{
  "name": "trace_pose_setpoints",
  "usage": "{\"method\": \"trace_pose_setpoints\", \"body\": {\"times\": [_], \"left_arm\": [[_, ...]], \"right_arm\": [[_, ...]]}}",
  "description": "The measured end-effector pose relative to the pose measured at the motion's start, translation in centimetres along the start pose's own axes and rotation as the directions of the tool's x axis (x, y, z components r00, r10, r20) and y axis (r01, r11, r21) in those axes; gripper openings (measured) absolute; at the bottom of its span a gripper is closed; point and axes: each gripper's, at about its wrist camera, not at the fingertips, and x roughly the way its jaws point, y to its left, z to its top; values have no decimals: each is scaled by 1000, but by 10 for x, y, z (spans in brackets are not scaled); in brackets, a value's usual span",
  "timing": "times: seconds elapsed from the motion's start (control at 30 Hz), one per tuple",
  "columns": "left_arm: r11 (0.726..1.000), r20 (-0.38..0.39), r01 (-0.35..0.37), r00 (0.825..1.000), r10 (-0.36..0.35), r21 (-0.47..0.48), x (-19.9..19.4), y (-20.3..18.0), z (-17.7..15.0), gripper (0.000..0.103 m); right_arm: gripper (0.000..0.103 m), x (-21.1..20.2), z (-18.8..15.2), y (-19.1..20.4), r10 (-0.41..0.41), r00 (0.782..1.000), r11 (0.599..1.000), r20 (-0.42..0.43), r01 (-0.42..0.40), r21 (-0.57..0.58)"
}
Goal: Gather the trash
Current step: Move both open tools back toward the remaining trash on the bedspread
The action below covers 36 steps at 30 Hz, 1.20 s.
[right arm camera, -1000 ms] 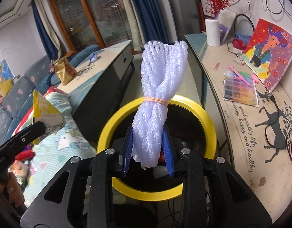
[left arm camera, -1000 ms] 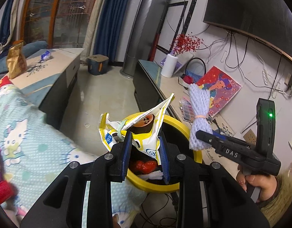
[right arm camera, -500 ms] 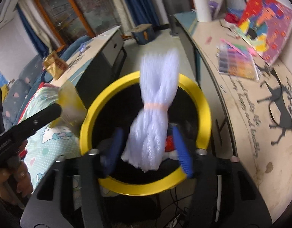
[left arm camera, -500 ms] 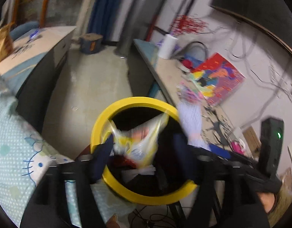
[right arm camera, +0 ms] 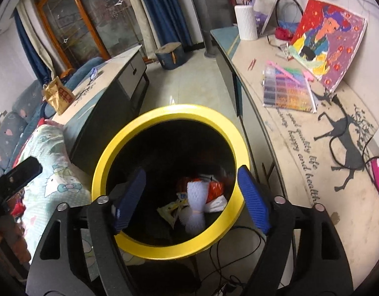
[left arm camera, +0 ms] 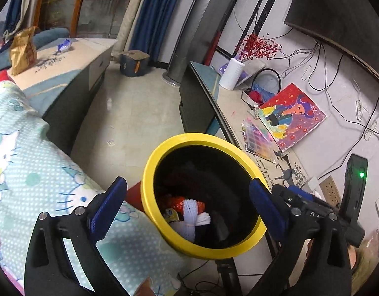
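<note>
- The left tool point(left arm camera: 188, 206) hangs over the near rim of the bin, its blue pads point(left arm camera: 108, 209) spread wide and still opening, with nothing between them.
- The right tool point(right arm camera: 191, 197) is beside it over the same bin, its jaws also opening and empty; its blue pads point(right arm camera: 251, 197) straddle the bin's mouth.
- The yellow-rimmed bin point(right arm camera: 164, 113) stands on the floor between the bed and the long worktop. Down in its dark bottom lie the white foam net point(right arm camera: 195, 207) tied at its middle, a yellow snack wrapper point(right arm camera: 170, 212) and a red wrapper point(right arm camera: 215, 187).
- So the drop looks done: both pieces of trash are inside, well below the rim, and neither tool is touching them.
- To finish this step well, I would let both pairs of jaws open fully before lifting, so that no corner of wrapper snags on a pad and gets dragged out.
- Lift straight up and clear of the rim; the bin looks light, and a knock from a pad could tip it toward the bed.
- The patterned blanket point(left arm camera: 41, 172) on the bed lies just beside the bin, so a sideways exit that way risks catching cloth.
- Farther off, on the low cabinet point(left arm camera: 73, 59), a brown paper bag point(left arm camera: 22, 49) and a small blue wrapper point(left arm camera: 64, 45) look like the next trash to collect.
- The worktop point(right arm camera: 300, 143) on the other side carries a painting, a bead box and a vase, which seem to be belongings, not trash.
</note>
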Motion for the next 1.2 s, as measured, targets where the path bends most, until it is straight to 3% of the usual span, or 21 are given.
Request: {"method": "trace_pose_setpoints", "body": {"times": [0.4, 0.63, 1.2], "left_arm": [[995, 92, -94, 992, 90, 44, -51, 4, -3, 96], [991, 142, -134, 981, 130, 24, -79, 15, -4, 96], [976, 231, -219, 950, 210, 15, -134, 40, -12, 96]], "right_arm": [[77, -17, 7, 19, 16, 998, 999, 63, -14, -41], [77, -24, 7, 35, 39, 996, 996, 76, -34, -77], [77, -49, -1, 92, 157, 981, 970, 116, -131, -205]]}}
